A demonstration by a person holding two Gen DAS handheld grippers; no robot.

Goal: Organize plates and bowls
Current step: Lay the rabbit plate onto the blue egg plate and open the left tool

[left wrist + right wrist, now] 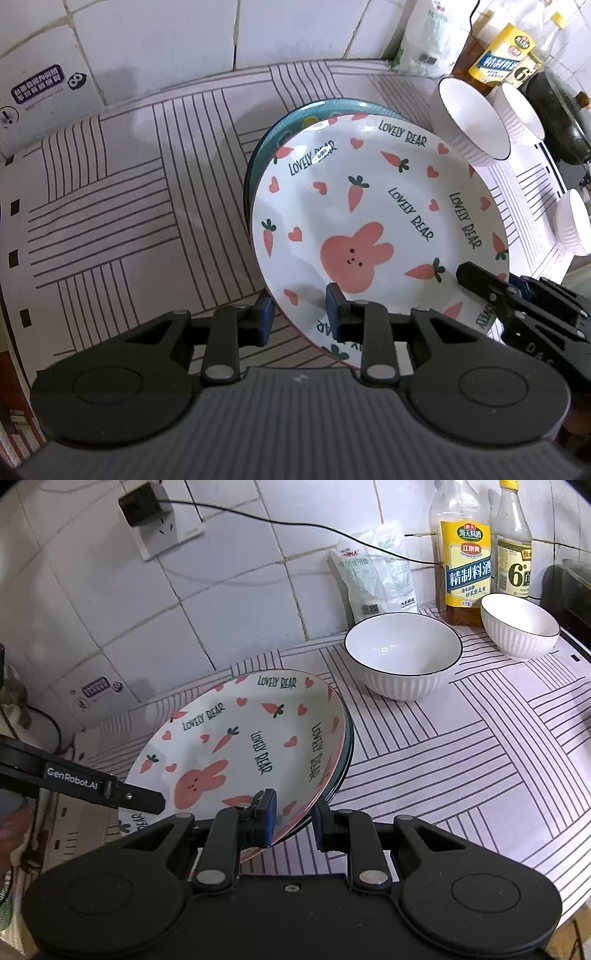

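A white rabbit-and-carrot plate rests tilted on a teal plate whose rim shows beneath it. My left gripper has its jaws either side of the plate's near rim, one finger above and one below, with a gap. My right gripper straddles the opposite rim of both plates the same way; it also shows in the left wrist view. Three white ribbed bowls stand beyond; two show in the right wrist view.
A striped mat covers the counter. Against the tiled wall stand a white bag, a yellow-labelled bottle and a clear bottle. A dark pan sits far right. A socket and cable are on the wall.
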